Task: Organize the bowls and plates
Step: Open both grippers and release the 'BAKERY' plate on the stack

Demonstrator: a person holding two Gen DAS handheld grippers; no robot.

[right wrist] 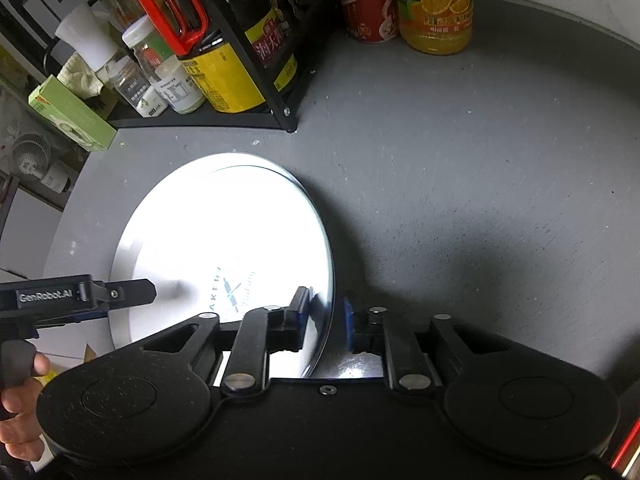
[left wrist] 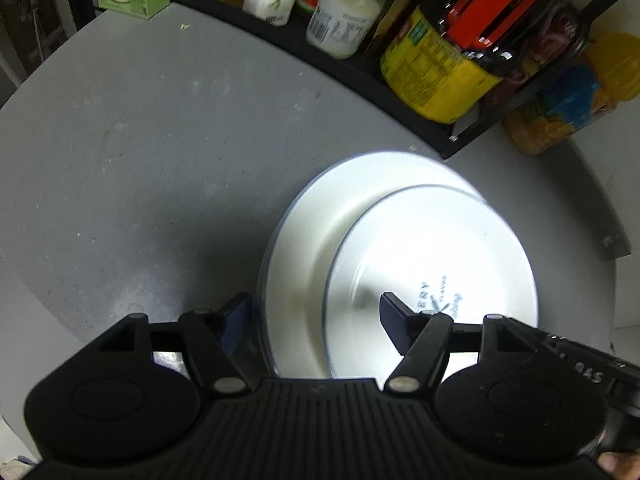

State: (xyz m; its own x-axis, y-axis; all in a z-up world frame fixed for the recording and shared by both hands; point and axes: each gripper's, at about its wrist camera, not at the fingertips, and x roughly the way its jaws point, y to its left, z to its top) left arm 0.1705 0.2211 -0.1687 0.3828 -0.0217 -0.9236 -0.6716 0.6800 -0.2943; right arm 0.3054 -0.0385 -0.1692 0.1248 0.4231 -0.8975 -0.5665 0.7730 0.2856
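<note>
Two white plates lie stacked on the grey counter. The lower, larger plate (left wrist: 304,232) shows to the left of the upper plate (left wrist: 436,256), which bears a printed logo and sits shifted right. My left gripper (left wrist: 316,316) is open, one finger outside the lower plate's rim and the other over the upper plate. In the right wrist view the plates (right wrist: 224,232) glare white. My right gripper (right wrist: 324,316) is closed on the upper plate's right rim, one pad on top and one outside. The left gripper (right wrist: 120,294) reaches in over the left rim.
A black rack (right wrist: 280,112) of bottles and jars stands just behind the plates. Past its end stand an orange juice bottle (right wrist: 436,4) and a red can (right wrist: 364,0), with a green box (right wrist: 72,116) at the counter's left edge. A hand (right wrist: 20,412) holds the left gripper.
</note>
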